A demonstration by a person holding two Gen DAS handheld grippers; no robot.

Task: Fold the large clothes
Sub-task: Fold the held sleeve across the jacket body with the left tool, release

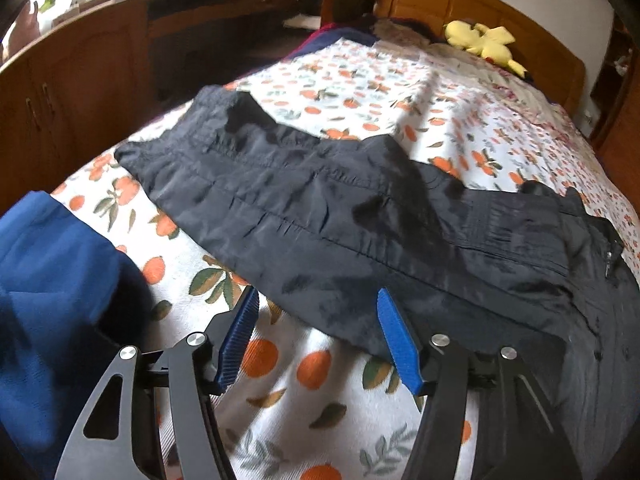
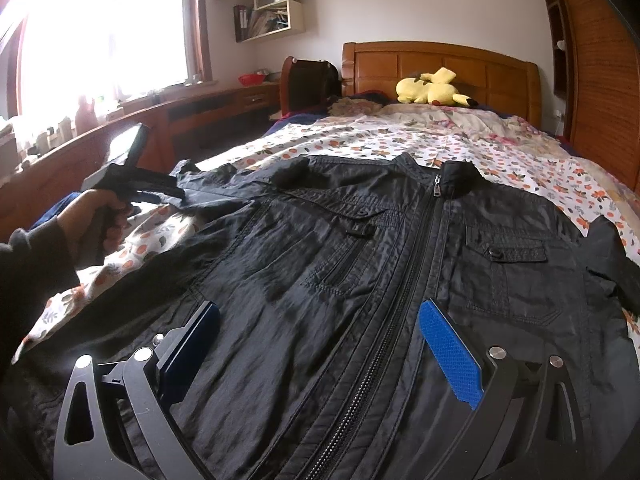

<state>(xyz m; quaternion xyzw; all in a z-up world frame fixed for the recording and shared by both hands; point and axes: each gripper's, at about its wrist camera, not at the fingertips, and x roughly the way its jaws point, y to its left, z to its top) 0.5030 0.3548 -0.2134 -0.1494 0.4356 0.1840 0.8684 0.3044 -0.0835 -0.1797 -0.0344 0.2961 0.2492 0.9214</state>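
Black jacket point(image 2: 360, 264) spread on bed point(image 1: 360, 92); left tool point(image 1: 316, 304), right tool point(image 2: 320, 320) gape empty.

Bedspread point(image 1: 320, 380) bare before jacket point(image 1: 320, 208); blue garment point(image 1: 52, 272) crowds left.

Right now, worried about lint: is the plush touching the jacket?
Apart. The right wrist view shows a stretch of bedspread between the plush and the jacket.
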